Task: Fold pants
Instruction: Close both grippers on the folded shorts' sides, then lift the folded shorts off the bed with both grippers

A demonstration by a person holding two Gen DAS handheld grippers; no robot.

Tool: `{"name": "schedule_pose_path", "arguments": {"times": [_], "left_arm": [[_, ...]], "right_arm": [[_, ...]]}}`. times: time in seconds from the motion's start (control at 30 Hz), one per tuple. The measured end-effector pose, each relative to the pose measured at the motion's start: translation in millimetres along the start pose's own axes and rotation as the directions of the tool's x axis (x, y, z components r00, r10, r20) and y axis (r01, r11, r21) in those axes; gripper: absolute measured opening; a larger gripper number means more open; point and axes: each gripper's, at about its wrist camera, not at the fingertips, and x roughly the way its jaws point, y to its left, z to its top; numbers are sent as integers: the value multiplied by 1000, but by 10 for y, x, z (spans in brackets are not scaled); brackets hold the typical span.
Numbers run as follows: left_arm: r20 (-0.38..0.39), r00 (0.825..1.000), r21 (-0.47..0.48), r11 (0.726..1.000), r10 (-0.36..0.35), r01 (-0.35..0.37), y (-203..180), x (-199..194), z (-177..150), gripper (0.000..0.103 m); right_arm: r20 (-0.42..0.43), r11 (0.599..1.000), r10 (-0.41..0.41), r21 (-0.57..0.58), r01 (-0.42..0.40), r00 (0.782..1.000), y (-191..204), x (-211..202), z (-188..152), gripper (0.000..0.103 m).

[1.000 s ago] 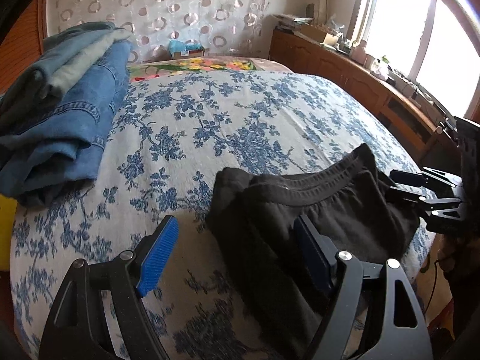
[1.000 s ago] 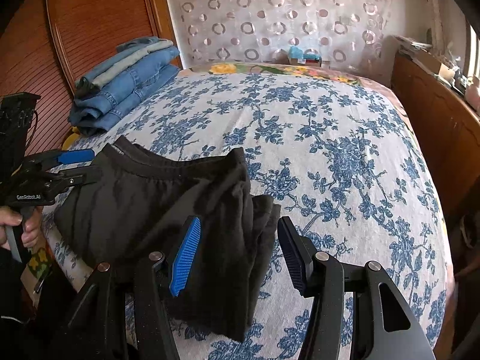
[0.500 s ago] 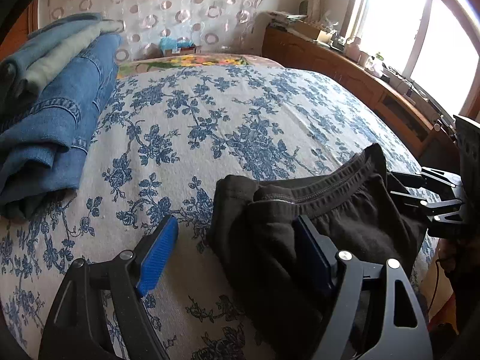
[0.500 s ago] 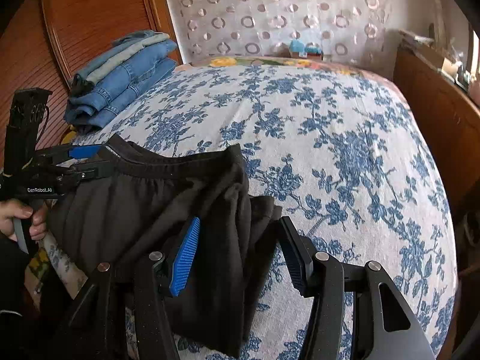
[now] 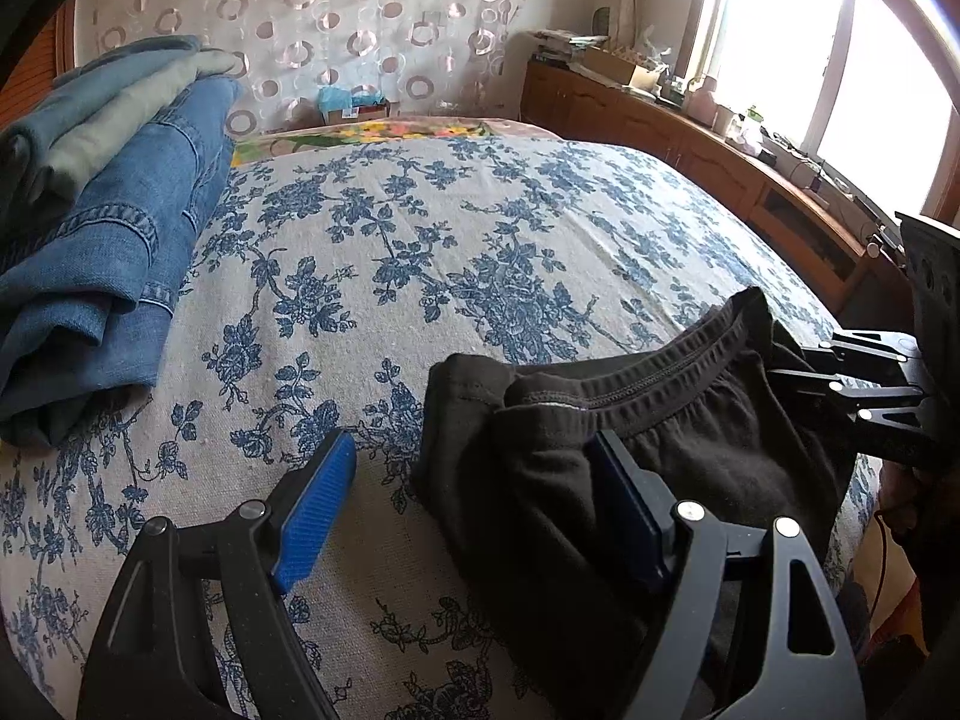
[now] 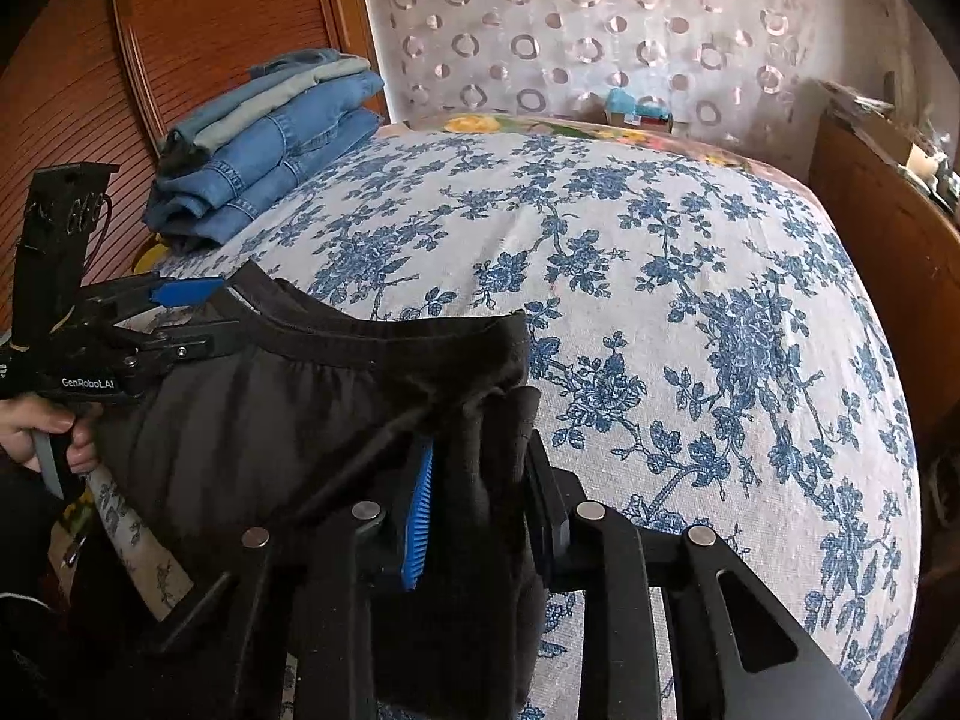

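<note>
Black pants (image 5: 660, 450) lie folded on the flowered bedspread (image 5: 480, 228), waistband toward the far side. My left gripper (image 5: 474, 480) is open; its jaws straddle the left folded edge without pressing it. In the right wrist view the left gripper (image 6: 198, 318) sits at the left corner of the waistband, with a hand (image 6: 36, 426) on its handle. My right gripper (image 6: 483, 498) is closing, and its pads pinch the bunched right edge of the pants (image 6: 270, 420). The left wrist view shows the right gripper (image 5: 840, 378) at the pants' right side.
A stack of folded jeans (image 6: 258, 144) rests at the far left of the bed, also near the left gripper (image 5: 90, 240). A wooden cabinet (image 5: 720, 162) runs along the right under the window. A wooden panel (image 6: 180, 30) stands behind the jeans.
The right gripper's jaws have come together on the right fold of the pants, bunching the cloth. The left gripper's jaws stand as wide as before.
</note>
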Motion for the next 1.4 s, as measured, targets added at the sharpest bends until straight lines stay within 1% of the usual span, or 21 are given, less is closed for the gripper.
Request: {"name": "schedule_pose_path", "arguments": {"times": [0.2,0.27,0.33,0.37,0.43,0.47,0.53,0.57,0.63,0.67,0.7,0.73,0.77,0.93,1.13,1.4], "left_arm": [[3,1000,-8,1000,-5,5,9,-6,-2,80],[5,1000,-7,1000,-13,13,-1,-15,-2,74],[5,1000,0,1000,-30,30,-18,-33,-7,64],[2,999,4,999,-34,34,-31,-37,-5,62],[-4,998,-4,998,-55,55,-40,-38,4,52],[-8,998,-15,998,-62,62,-43,-38,8,51],[-12,997,-31,997,-74,74,-55,-41,12,43],[-13,997,-36,996,-80,80,-66,-44,13,41],[-13,996,-37,996,-85,85,-89,-51,13,32],[-10,996,-36,996,-86,86,-106,-64,15,29],[-5,996,-36,996,-87,86,-116,-78,17,24],[-1,996,-35,996,-87,87,-129,-98,18,22],[5,997,-26,996,-83,83,-158,-126,20,21],[53,996,-14,997,-70,70,-221,-302,32,17],[102,993,1,998,-65,65,-290,-519,43,16],[187,981,14,999,-48,46,-343,-861,60,16]], "right_arm": [[18,1000,18,10,-18,1000,-41,-3,-34,26],[24,1000,25,16,-26,999,-57,-13,-53,26],[28,999,31,21,-32,999,-74,-18,-67,26],[30,999,32,24,-33,999,-80,-27,-74,26],[34,999,36,31,-37,999,-93,-33,-84,26],[35,999,36,32,-37,999,-91,-38,-88,26],[38,999,38,33,-40,999,-95,-48,-103,26],[39,999,40,35,-42,998,-93,-56,-109,26],[43,998,49,42,-51,998,-109,-65,-119,26],[44,997,54,47,-56,998,-121,-63,-111,26],[47,997,55,52,-58,997,-133,-68,-119,25],[48,997,55,56,-58,997,-135,-71,-118,22],[46,996,59,58,-62,997,-136,-73,-117,19],[53,998,50,45,-52,997,-90,-130,-127,15],[109,998,48,38,-53,993,-13,-343,-120,14],[169,999,44,13,-47,985,58,-636,-85,14]]}}
